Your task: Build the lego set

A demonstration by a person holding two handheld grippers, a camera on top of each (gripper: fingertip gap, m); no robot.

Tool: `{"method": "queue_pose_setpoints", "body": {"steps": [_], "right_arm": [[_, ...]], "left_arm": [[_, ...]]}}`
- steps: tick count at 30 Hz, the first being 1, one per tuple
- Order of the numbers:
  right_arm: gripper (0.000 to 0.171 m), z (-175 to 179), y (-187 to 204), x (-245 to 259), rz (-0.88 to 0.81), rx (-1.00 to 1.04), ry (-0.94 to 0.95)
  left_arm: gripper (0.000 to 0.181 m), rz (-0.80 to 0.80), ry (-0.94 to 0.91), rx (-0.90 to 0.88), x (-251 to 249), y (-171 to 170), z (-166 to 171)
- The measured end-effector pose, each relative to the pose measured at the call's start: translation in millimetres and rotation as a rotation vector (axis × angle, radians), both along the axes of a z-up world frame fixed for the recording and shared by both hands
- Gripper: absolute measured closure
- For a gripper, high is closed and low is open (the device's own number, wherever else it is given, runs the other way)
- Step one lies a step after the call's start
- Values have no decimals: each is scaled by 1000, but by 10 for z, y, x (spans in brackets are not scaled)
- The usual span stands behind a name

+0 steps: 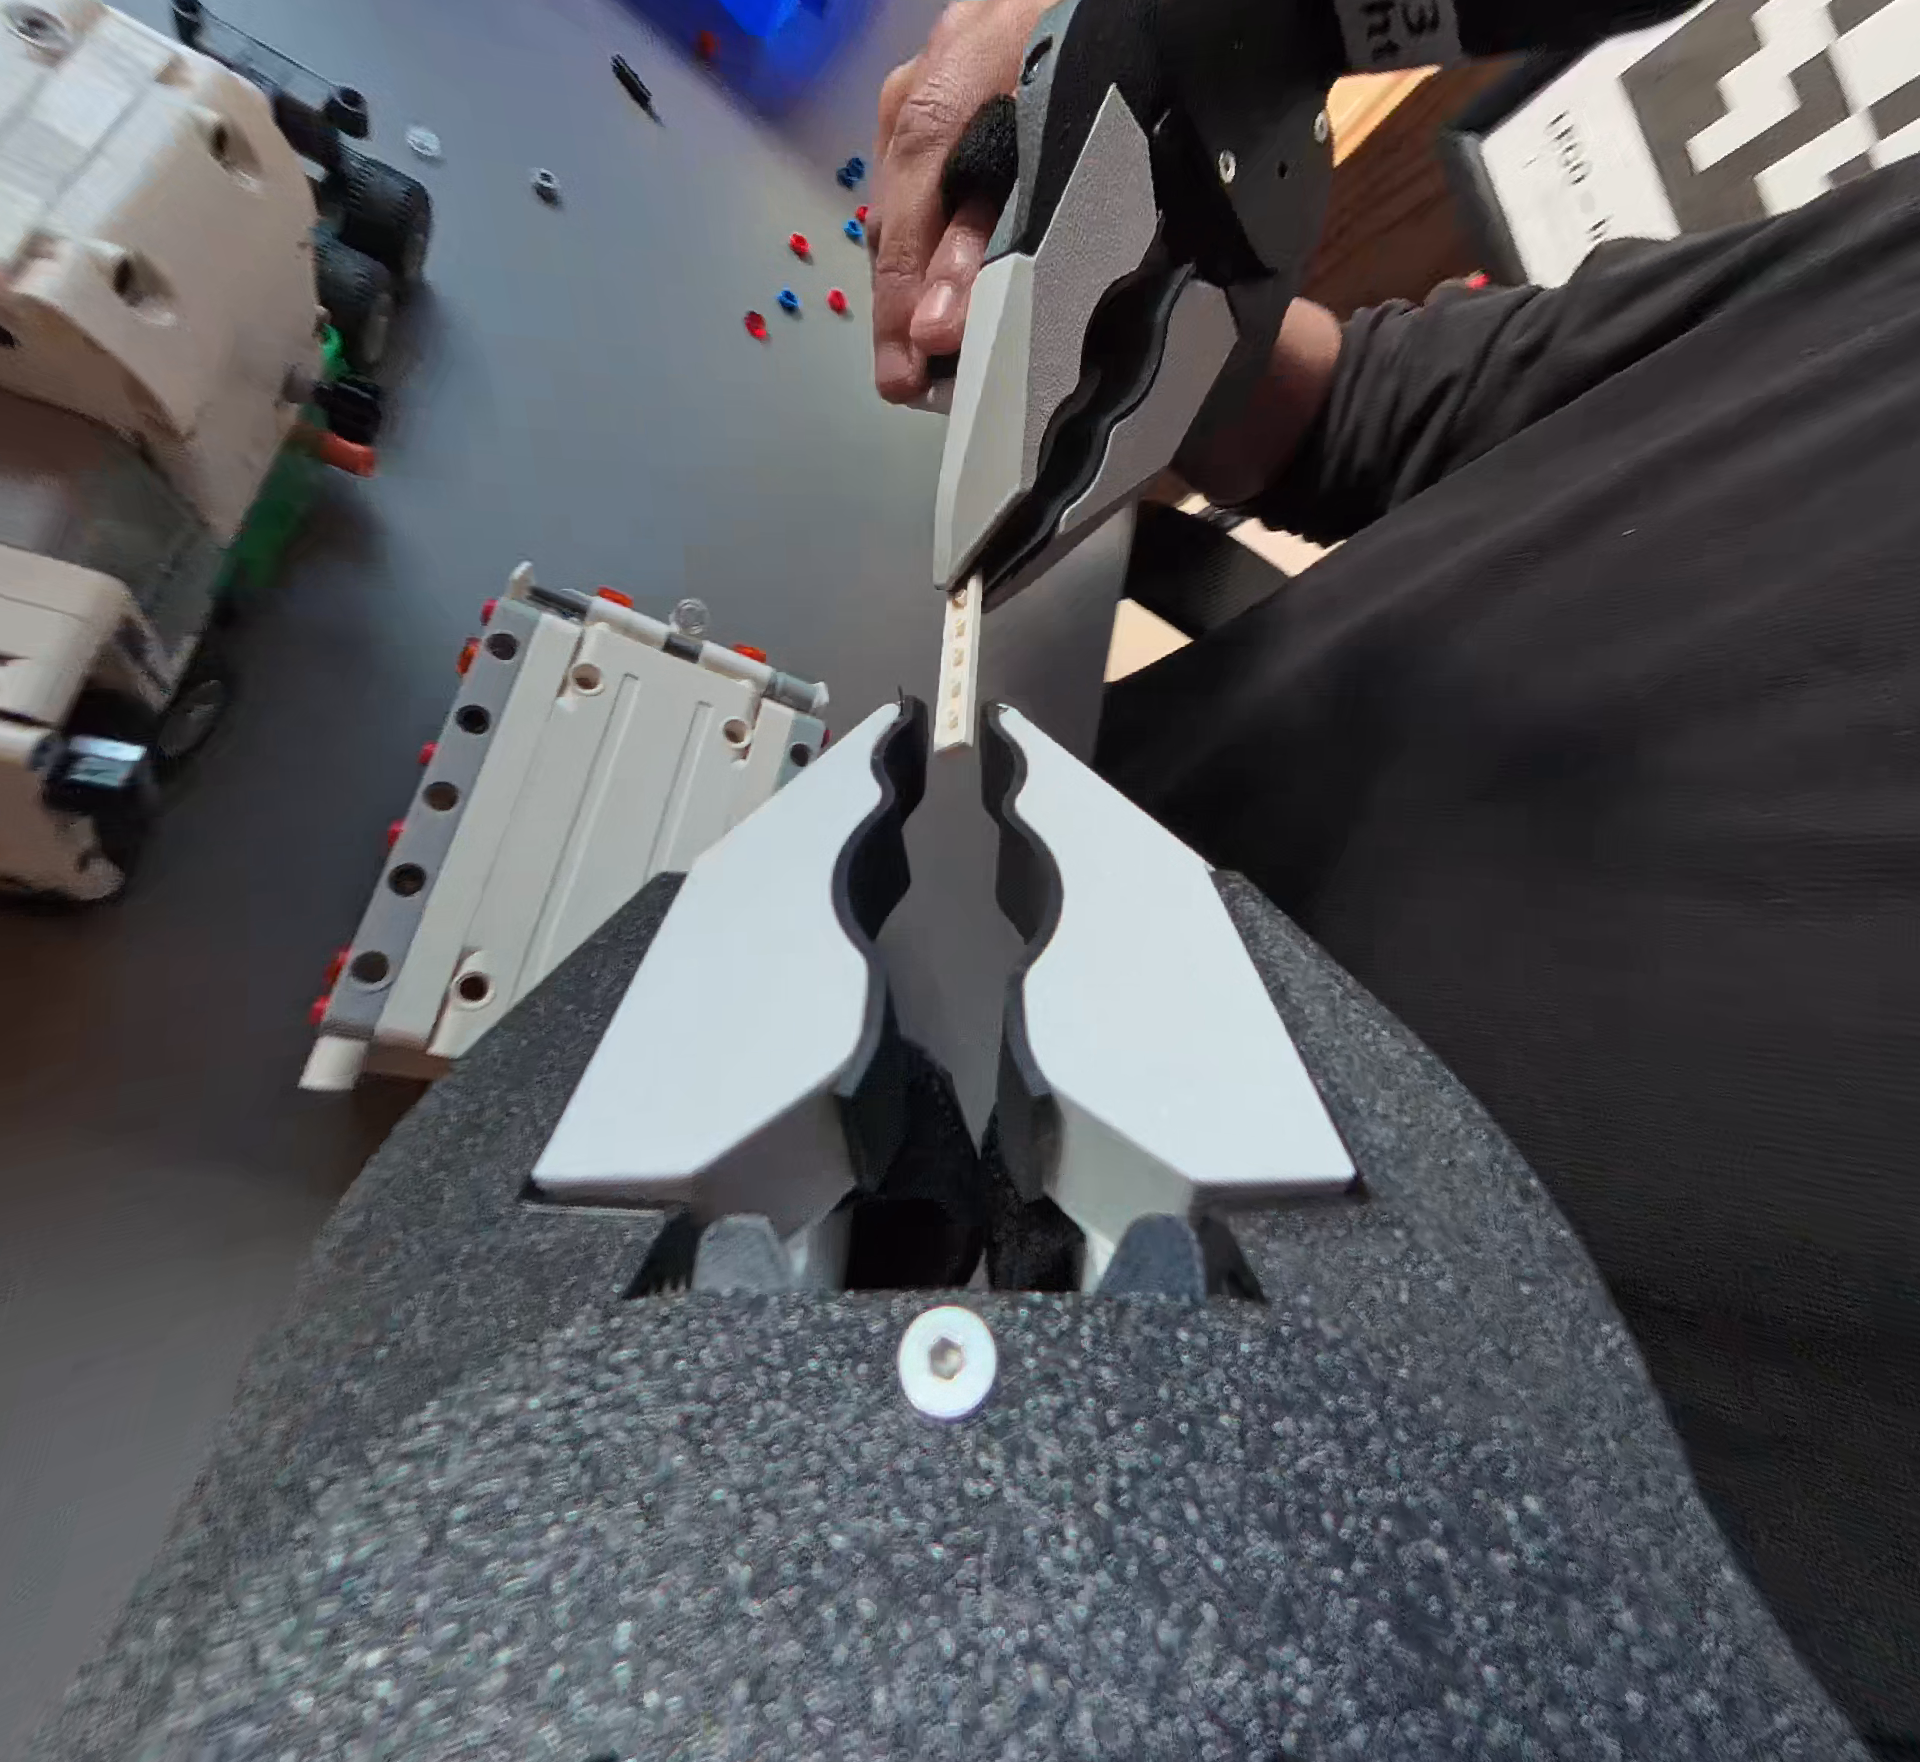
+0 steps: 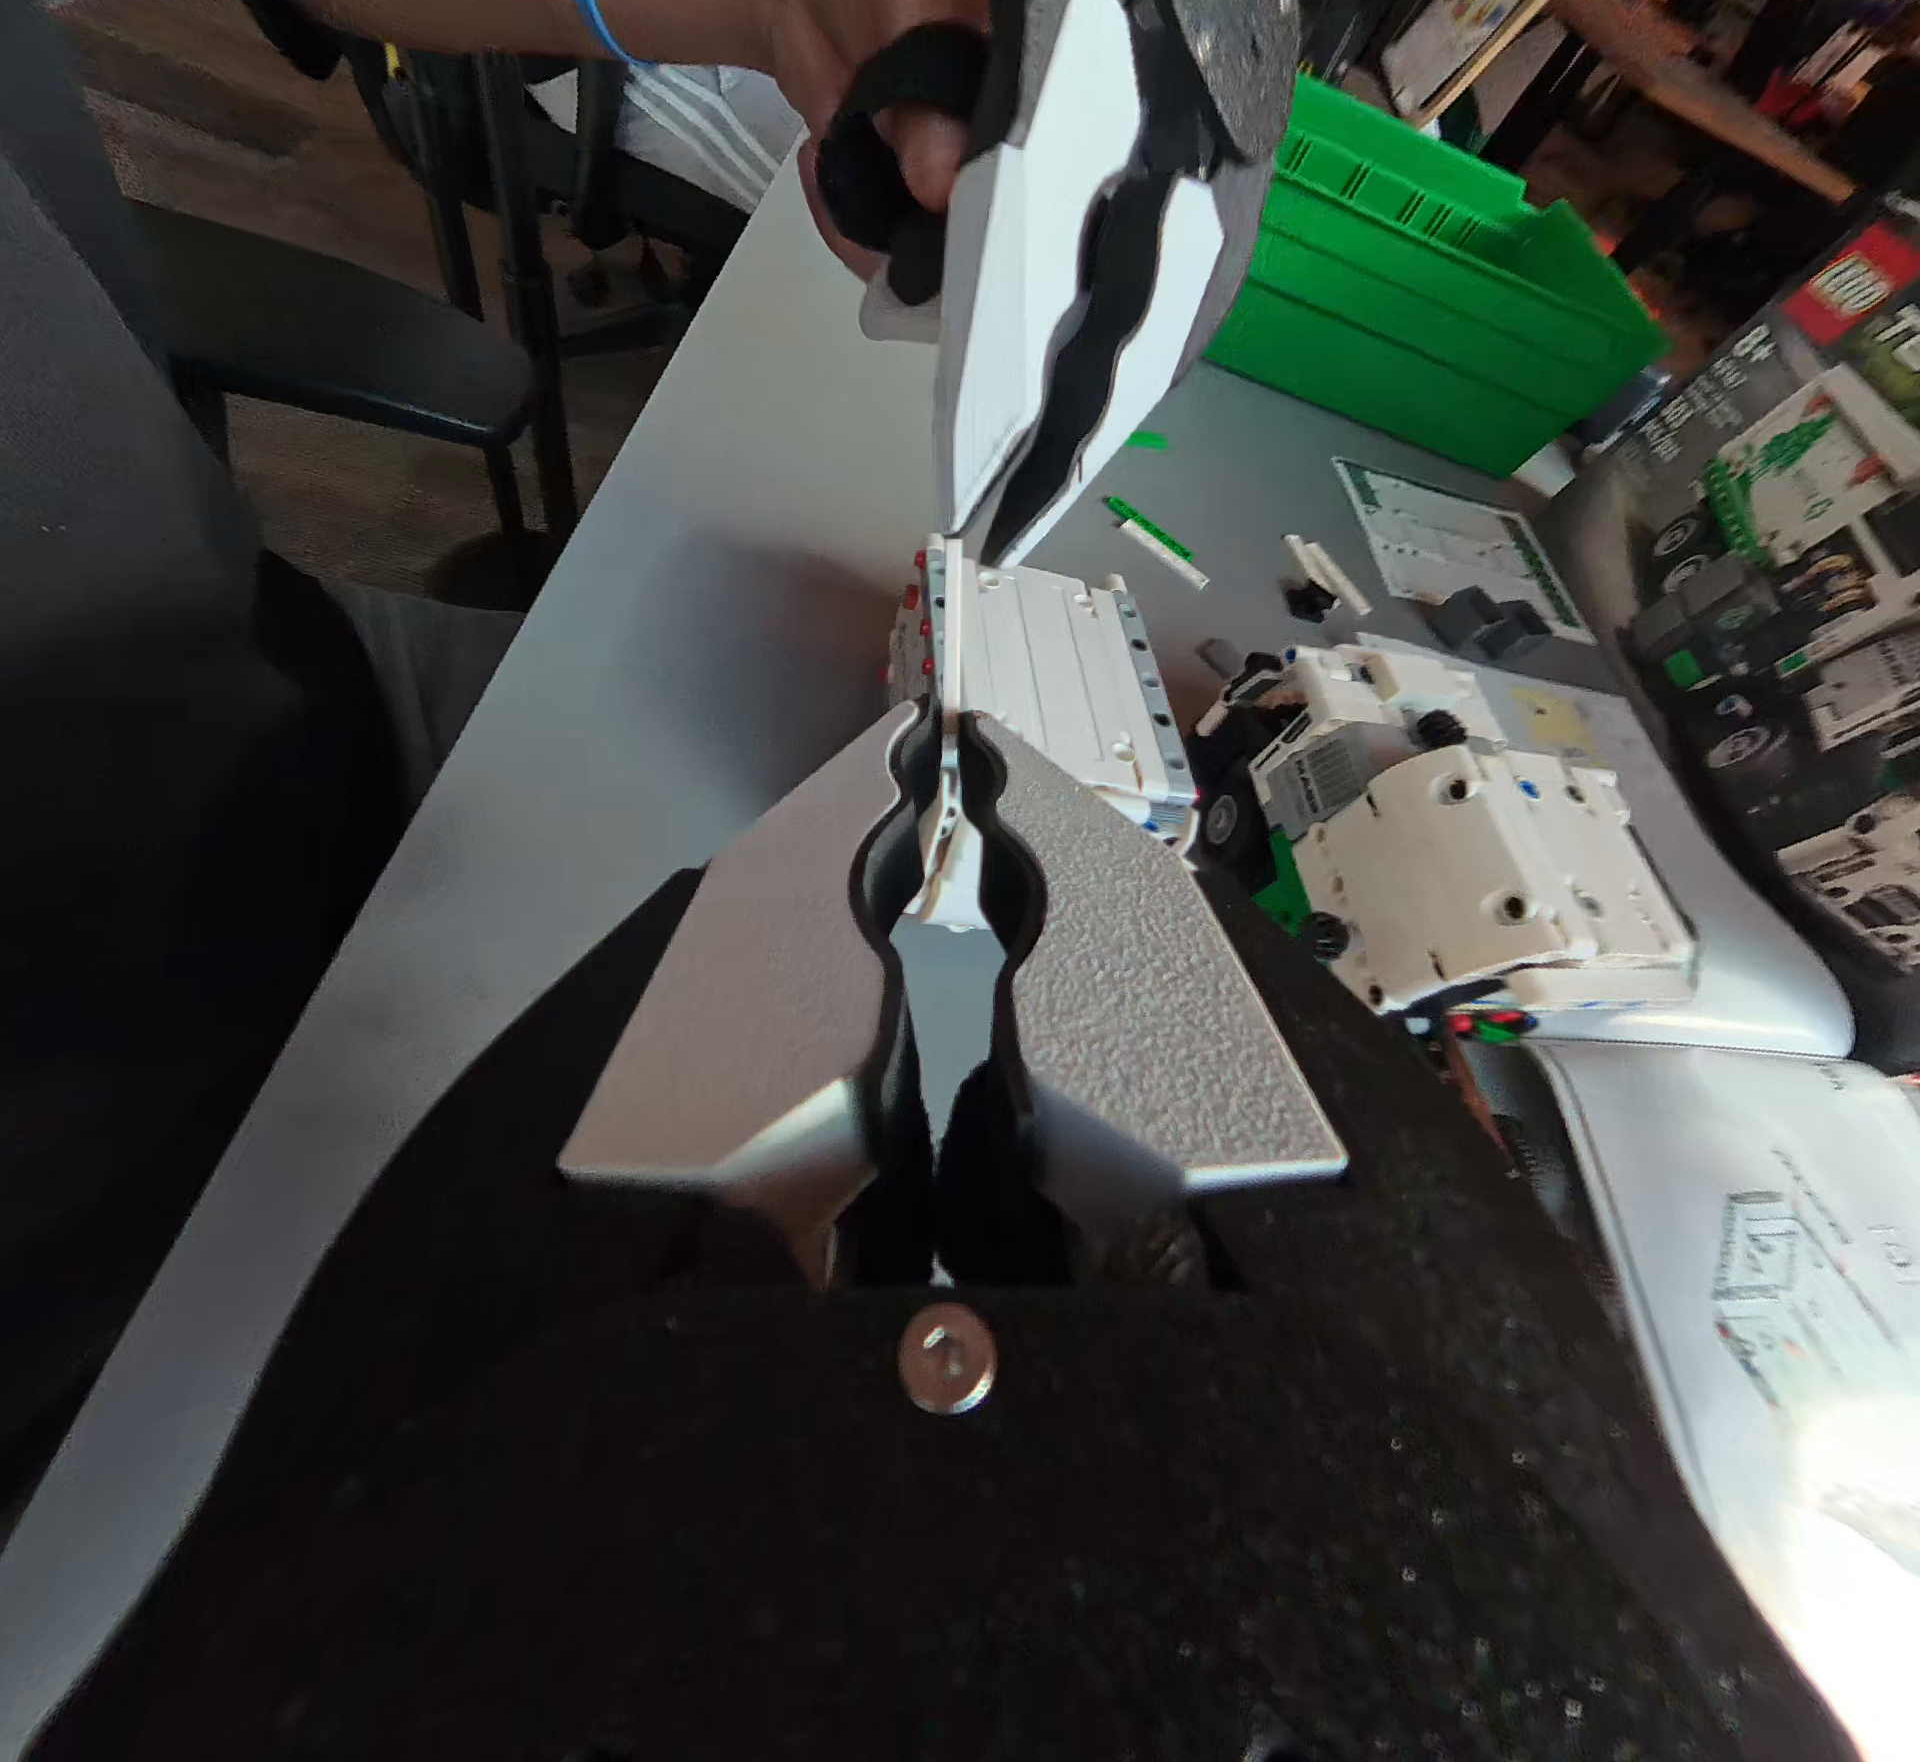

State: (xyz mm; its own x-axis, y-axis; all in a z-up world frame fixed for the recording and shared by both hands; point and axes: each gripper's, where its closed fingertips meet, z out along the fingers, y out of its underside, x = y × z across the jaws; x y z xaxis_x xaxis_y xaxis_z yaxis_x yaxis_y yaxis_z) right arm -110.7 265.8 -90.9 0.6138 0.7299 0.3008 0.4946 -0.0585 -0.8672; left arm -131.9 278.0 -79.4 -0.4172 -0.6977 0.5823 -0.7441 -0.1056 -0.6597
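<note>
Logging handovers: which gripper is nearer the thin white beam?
Right. The right gripper is shut on the white beam; the left gripper is open around its free end.

My left gripper gapes around the lower end of a white beam that the right gripper pinches; a white panel assembly lies left.

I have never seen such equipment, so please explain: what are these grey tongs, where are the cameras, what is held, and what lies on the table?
A person holds two handheld grippers; each carries a camera looking along its fingers. The left view shows the open left gripper; the right view shows the right gripper, shut on a white beam. The beam's free end lies between the left jaws. On the table: a white box section, a white truck, red and blue pins.
</note>
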Motion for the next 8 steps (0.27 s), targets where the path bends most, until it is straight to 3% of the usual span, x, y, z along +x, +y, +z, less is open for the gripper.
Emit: {"method": "queue_pose_setpoints", "body": {"steps": [4, 8], "right_arm": [[169, -128, 70, -201, -3, -166, 60], [169, -196, 85, -445, 11, -239, 95]], "left_arm": [[167, 65, -199, 316, -232, 106, -132], [167, 122, -264, 501, -499, 144, -363]]}}
